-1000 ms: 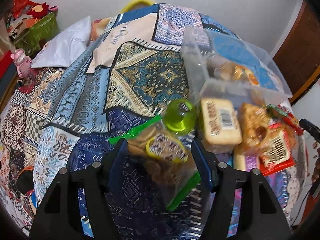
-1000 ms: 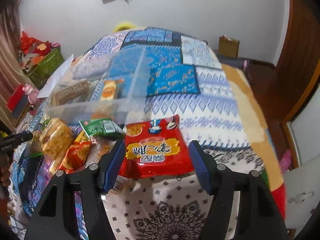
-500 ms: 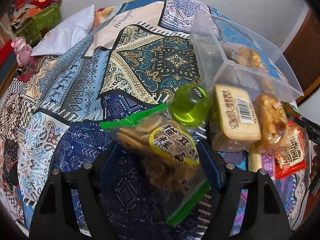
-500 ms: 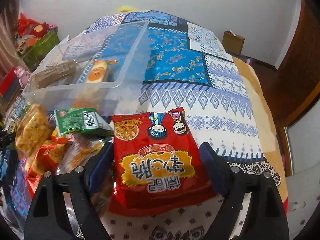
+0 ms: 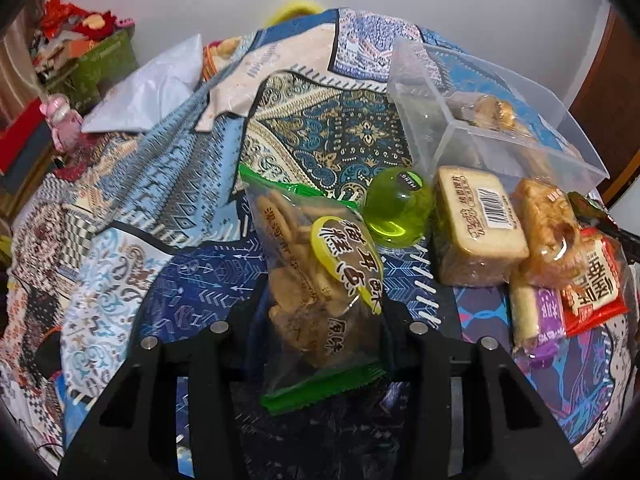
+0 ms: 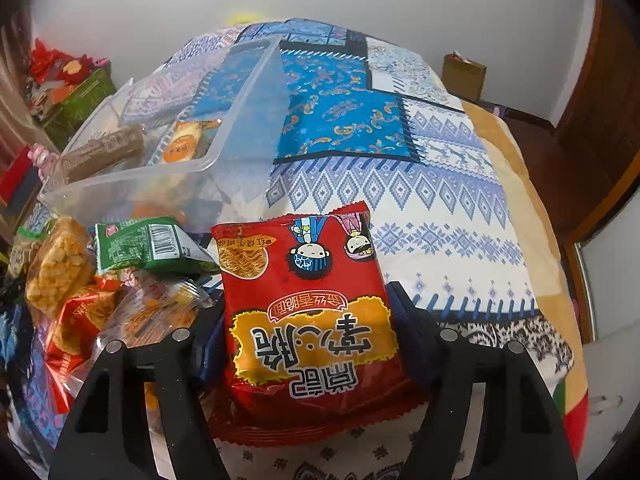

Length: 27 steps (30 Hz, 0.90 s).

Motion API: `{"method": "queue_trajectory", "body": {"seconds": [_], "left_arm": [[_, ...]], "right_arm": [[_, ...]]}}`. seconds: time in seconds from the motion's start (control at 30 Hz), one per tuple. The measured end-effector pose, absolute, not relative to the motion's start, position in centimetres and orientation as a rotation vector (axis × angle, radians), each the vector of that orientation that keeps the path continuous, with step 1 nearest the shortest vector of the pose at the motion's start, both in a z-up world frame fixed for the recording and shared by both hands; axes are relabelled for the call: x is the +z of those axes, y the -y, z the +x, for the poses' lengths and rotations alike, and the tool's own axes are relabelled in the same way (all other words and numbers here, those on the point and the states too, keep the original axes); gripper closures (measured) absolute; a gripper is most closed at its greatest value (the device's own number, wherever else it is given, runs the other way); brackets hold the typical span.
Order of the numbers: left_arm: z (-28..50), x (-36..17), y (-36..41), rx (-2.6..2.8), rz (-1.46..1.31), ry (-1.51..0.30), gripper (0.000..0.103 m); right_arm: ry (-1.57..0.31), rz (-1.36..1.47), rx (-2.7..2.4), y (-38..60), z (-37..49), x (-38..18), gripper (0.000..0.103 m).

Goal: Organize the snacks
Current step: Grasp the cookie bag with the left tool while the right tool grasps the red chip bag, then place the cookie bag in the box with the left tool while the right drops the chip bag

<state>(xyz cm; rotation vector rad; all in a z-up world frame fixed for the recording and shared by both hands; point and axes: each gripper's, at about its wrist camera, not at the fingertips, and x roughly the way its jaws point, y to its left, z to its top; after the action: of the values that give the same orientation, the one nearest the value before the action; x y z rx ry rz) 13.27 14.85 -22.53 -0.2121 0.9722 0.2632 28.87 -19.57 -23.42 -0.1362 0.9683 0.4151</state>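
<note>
A patchwork blue quilt (image 5: 352,136) covers the bed, a white pillow (image 5: 152,92) lies at its far left, and a cardboard box (image 6: 464,74) stands by the wall

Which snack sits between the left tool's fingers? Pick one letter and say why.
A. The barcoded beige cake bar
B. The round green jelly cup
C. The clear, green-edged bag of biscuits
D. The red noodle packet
C: in the left wrist view, the left tool has closed on the bag of biscuits, pinched between its fingers.
</note>
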Motion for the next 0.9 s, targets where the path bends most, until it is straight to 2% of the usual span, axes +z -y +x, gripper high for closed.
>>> {"method": "queue_trajectory", "body": {"seconds": [0.4,0.9], "left_arm": [[12.0,-16.4,-14.3,0.228,-0.217,-0.828,0.060],[16.6,-11.0,-10.1,0.097,-0.194,-0.698,0.060]], "right_arm": [[-0.838,-0.106,0.435,19.6,26.5,-18.3,0.037],[-0.701,-0.042,0.510,16.3,26.9,-13.9,0.037]]}}
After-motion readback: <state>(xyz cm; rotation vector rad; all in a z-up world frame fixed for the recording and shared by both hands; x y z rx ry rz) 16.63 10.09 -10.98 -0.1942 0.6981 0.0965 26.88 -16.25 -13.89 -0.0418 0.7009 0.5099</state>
